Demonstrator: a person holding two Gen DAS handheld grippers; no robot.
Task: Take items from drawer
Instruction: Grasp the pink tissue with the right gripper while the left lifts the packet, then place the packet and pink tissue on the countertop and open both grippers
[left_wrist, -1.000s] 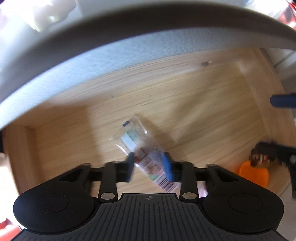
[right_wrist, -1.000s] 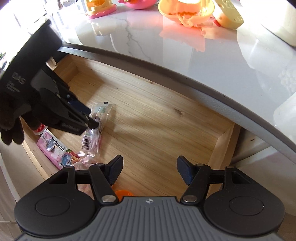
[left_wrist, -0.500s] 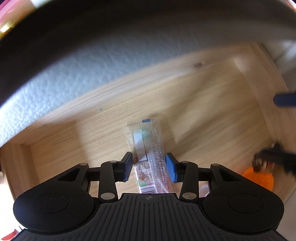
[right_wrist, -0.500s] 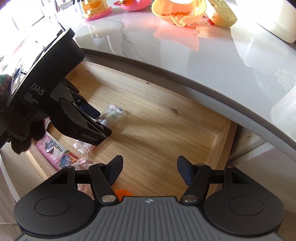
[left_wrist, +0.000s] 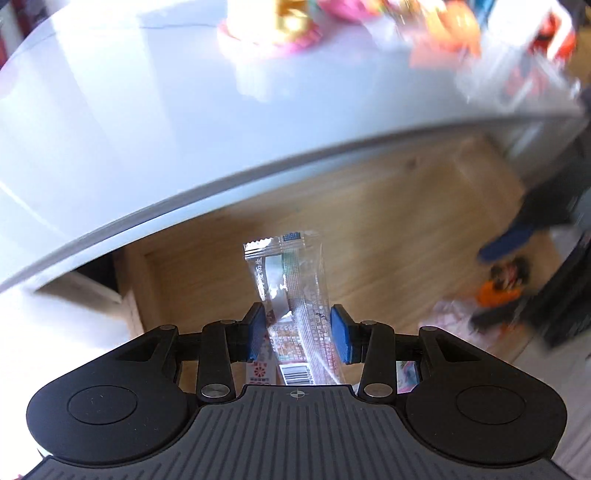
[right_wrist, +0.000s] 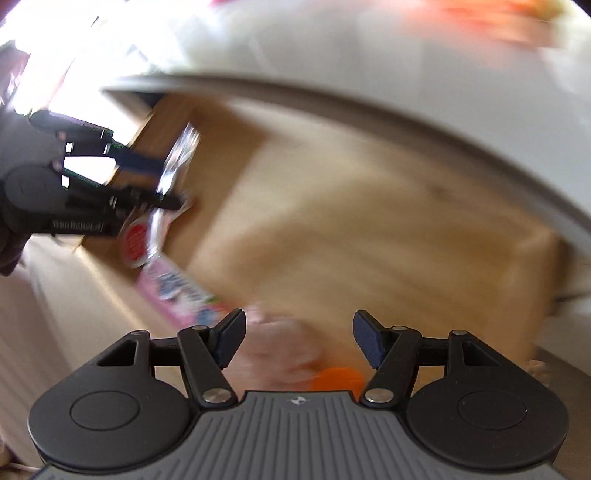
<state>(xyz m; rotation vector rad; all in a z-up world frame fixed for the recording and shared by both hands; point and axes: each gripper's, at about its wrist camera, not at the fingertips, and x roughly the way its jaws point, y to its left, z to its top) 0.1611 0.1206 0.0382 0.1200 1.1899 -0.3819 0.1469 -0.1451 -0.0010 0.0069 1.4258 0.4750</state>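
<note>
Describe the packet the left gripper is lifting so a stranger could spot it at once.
Start at the open wooden drawer under the white countertop. Above its floor, the left gripper clamps a long clear plastic packet with a barcode. Unlike the pink packet lying in the drawer, it is transparent and held up.

The drawer (left_wrist: 369, 206) stands open below the worktop (left_wrist: 147, 129), whose front edge overhangs the drawer's back. A clear packet (left_wrist: 291, 291) stands up between the left gripper's (left_wrist: 297, 334) fingers, above the drawer's floor. Toys (left_wrist: 280, 33) sit on the worktop's far side. A flat packet (right_wrist: 173, 291) lies by the drawer's front-left edge, a crumpled wrapper (right_wrist: 284, 350) beside it.
</note>
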